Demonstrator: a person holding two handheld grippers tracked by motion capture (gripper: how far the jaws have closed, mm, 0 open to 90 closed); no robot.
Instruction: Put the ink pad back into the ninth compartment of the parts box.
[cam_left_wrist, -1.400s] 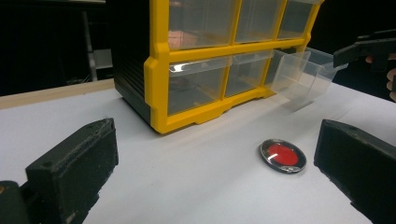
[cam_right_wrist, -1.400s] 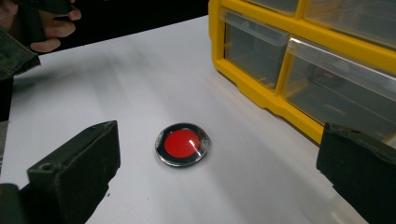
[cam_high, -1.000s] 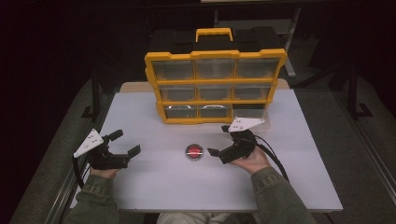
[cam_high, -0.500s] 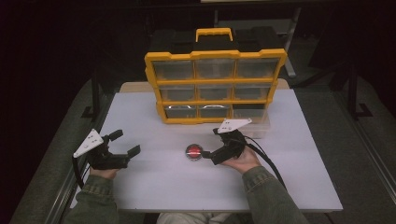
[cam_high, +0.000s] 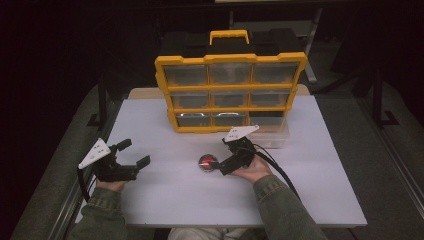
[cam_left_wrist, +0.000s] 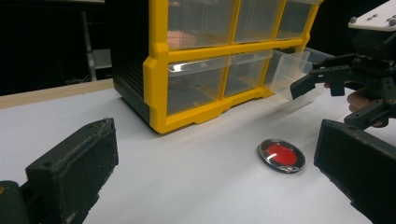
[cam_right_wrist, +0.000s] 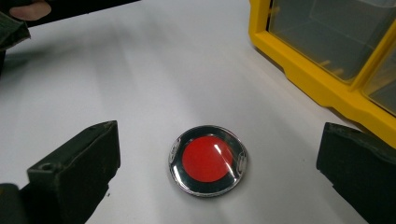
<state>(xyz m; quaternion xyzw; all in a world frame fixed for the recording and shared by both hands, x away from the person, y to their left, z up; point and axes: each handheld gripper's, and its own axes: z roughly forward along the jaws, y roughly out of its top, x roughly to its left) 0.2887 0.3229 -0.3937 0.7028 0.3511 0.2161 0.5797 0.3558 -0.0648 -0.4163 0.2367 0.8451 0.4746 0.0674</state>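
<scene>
One round red disc (cam_right_wrist: 208, 160) lies flat on the white table (cam_high: 165, 200) just in front of the one yellow nine-drawer cabinet (cam_high: 230, 92) — the right hand-held gripper (cam_high: 220, 161) spread wide around it without touching, the left hand-held gripper (cam_high: 134, 153) also wide, empty, well left of the disc.

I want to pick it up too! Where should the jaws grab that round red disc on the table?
Probably by its silver rim, coming from straight above. The red disc lies flat on the white table, so only its thin edge gives opposite sides to pinch. The right gripper already has its open jaws on either side, not touching.
</scene>
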